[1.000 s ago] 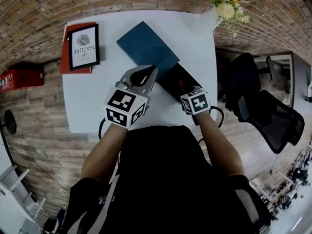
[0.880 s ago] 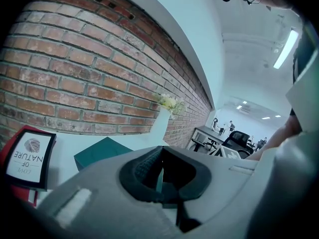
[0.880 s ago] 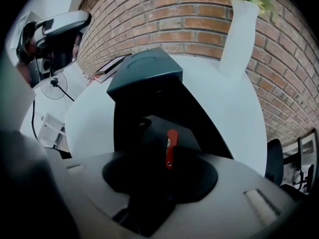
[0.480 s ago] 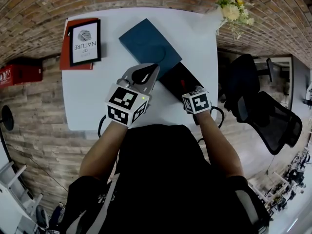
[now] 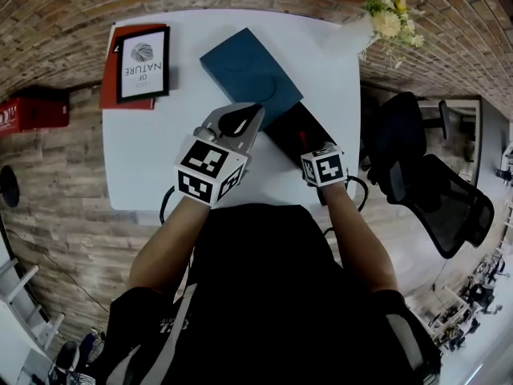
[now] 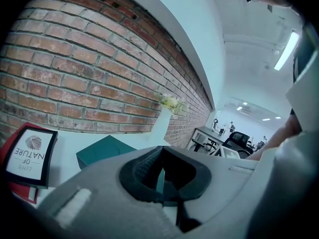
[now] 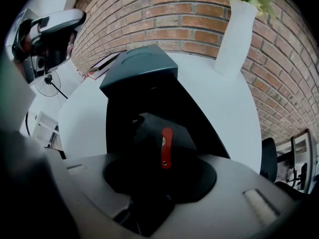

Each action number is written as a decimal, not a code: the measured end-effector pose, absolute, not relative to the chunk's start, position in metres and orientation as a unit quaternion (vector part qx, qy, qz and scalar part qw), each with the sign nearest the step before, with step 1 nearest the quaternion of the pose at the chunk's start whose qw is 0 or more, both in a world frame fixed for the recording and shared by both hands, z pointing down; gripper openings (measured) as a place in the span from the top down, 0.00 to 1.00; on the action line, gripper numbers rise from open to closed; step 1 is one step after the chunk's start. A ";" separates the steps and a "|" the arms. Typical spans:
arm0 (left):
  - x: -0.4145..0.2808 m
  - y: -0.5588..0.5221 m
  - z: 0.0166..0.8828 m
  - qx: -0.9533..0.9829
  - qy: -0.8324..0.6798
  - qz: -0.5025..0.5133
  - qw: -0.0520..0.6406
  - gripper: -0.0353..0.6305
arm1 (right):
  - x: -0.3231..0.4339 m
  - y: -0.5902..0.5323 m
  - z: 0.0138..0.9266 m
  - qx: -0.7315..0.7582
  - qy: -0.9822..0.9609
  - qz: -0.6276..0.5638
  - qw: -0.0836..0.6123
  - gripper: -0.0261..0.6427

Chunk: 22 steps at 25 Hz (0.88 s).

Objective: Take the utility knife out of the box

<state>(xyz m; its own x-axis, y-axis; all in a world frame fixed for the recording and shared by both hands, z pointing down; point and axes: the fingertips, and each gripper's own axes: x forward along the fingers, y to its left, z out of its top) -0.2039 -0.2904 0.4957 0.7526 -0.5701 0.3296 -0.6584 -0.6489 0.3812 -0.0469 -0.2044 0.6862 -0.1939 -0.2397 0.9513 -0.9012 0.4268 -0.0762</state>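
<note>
One slim red knife (image 7: 166,148) lies in the near end of an open black box (image 5: 298,128), on a dark insert. It has rounded ends and a small hole near its lower tip. The box is long and rectangular w/ a matte black inside, and sits at an angle by the table's near edge. A flat teal lid (image 5: 251,75), rectangular w/ a faint circle pressed into its top, sits at the box's far end, touching it.

R gripper (image 7: 159,177) points steeply down over the box. Its jaws stand wide apart and have just been closing. The knife shows between them, but the pads aren't pressing on it. L gripper (image 5: 241,119) hangs beside the box, over the table near the lid's corner. Its jaws are closed together on nothing, w/ only a sliver of teal showing through the gap. Each gripper carries a white cube w/ black square markers.

The table (image 5: 144,159) is smooth and white. At its far left corner a black-framed print (image 5: 143,63) rests on a red book (image 5: 108,79). At the far right corner stands a tall white vase (image 7: 234,31) w/ pale yellow flowers (image 5: 386,21). A red brick wall (image 6: 75,73) runs behind, and a black mesh chair (image 5: 437,195) sits off to the right.
</note>
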 end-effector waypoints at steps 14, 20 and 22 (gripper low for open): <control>-0.206 -0.285 0.497 0.902 -0.343 0.093 0.245 0.94 | -0.048 -0.205 0.685 0.405 -0.717 0.316 0.471 0.87; -0.208 -0.281 0.498 0.900 -0.346 0.094 0.248 0.94 | -0.046 -0.206 0.680 0.412 -0.721 0.322 0.454 0.87; -0.207 -0.280 0.497 0.900 -0.345 0.093 0.247 0.94 | -0.046 -0.205 0.679 0.412 -0.722 0.323 0.451 0.87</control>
